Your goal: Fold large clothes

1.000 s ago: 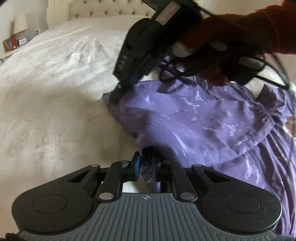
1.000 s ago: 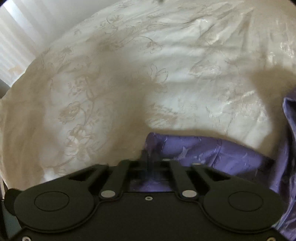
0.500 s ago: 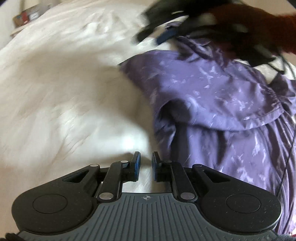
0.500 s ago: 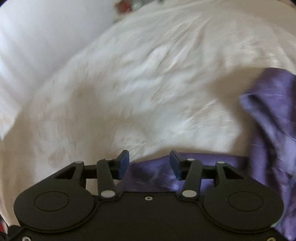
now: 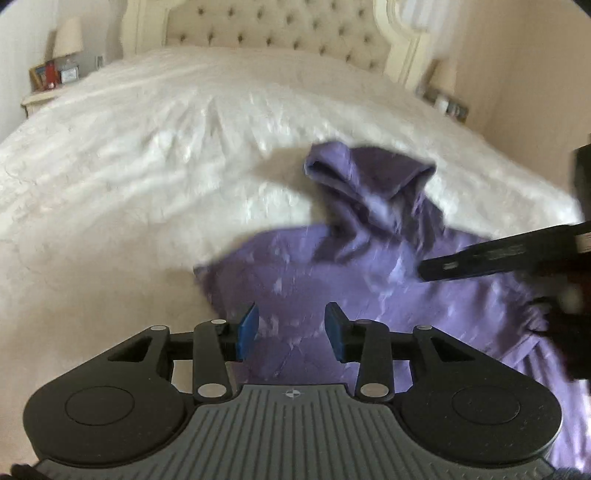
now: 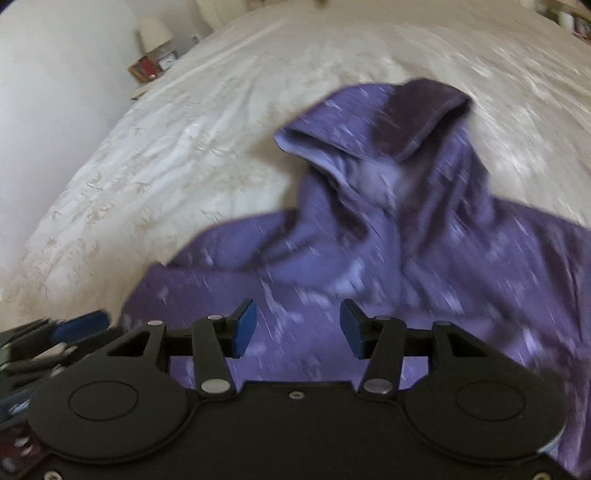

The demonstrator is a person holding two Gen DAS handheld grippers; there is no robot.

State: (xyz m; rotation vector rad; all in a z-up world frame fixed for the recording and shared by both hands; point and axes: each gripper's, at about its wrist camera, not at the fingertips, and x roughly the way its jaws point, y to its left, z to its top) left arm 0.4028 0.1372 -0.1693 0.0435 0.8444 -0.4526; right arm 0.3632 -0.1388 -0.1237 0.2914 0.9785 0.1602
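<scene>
Bedroom with one wide bed, spread with a cream cover of glossy, embossed floral weave, lightly creased. One tufted headboard, button-studded and pale, closes the far end. Two lamps, one per side: left lamp and right lamp, each on a nightstand among small framed items too blurred to identify.

One garment, purple with pale flecks, lies on the cover near the close edge of the bed. Fabric thin and limp. Its lower part is spread fairly flat. One sleeve or corner is thrown up and away from the cameras, ending in a rumpled open cuff with a hemmed rim; which part of the garment this is cannot be told.

Two grippers, both black with blue pads. Left gripper: jaws parted, nothing between them, poised over the near edge of the garment. Right gripper: jaws likewise spread and empty, over the flat purple cloth. Contact with the fabric cannot be judged in either view. Motion blur softens both views.
</scene>
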